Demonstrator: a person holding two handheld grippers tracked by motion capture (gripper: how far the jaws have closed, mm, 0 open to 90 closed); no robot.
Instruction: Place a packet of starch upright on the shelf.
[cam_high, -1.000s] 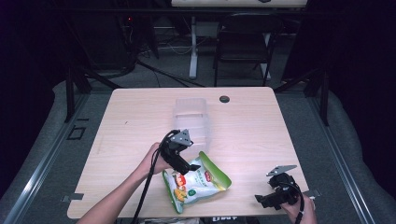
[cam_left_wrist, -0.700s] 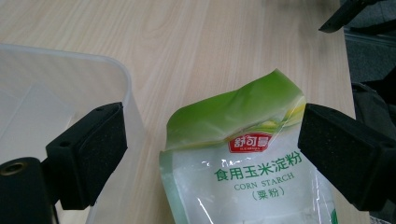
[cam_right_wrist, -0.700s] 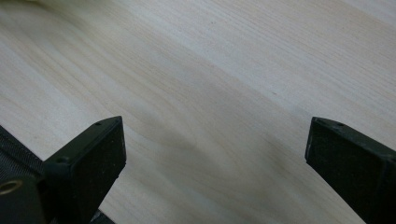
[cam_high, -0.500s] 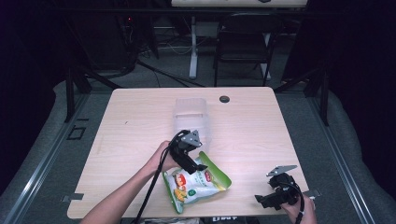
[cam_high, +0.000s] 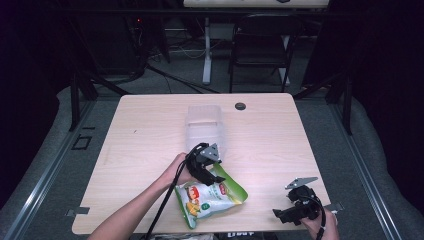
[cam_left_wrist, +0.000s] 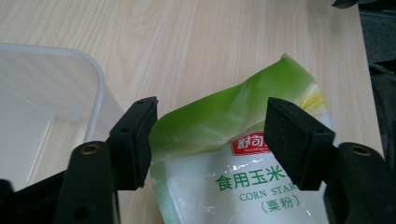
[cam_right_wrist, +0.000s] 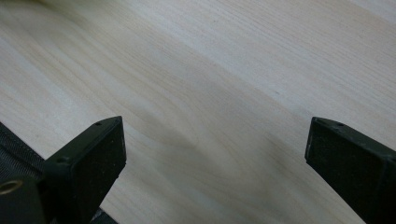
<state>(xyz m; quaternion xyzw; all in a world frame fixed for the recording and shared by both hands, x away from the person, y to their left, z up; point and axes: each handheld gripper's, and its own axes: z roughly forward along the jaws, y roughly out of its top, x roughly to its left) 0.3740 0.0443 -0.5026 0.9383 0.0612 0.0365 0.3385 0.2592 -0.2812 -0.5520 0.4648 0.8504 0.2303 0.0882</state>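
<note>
A green and white pouch of corn starch lies flat near the table's front edge. My left gripper hangs over its green top end. In the left gripper view the pouch runs between the jaws of that gripper. The jaws have just been closing, and the left pad stands at the pouch's side edge. I see no firm squeeze. My right gripper rests open at the front right corner, and between the jaws of the right gripper there is bare wood.
A clear plastic container stands on the table just behind the left gripper, and its rim is close beside the left jaw. A small black disc sits near the far edge. A chair stands beyond the table.
My left gripper has moved right and a little down, from beside the pouch to over its green top end. The right gripper has stayed put.
</note>
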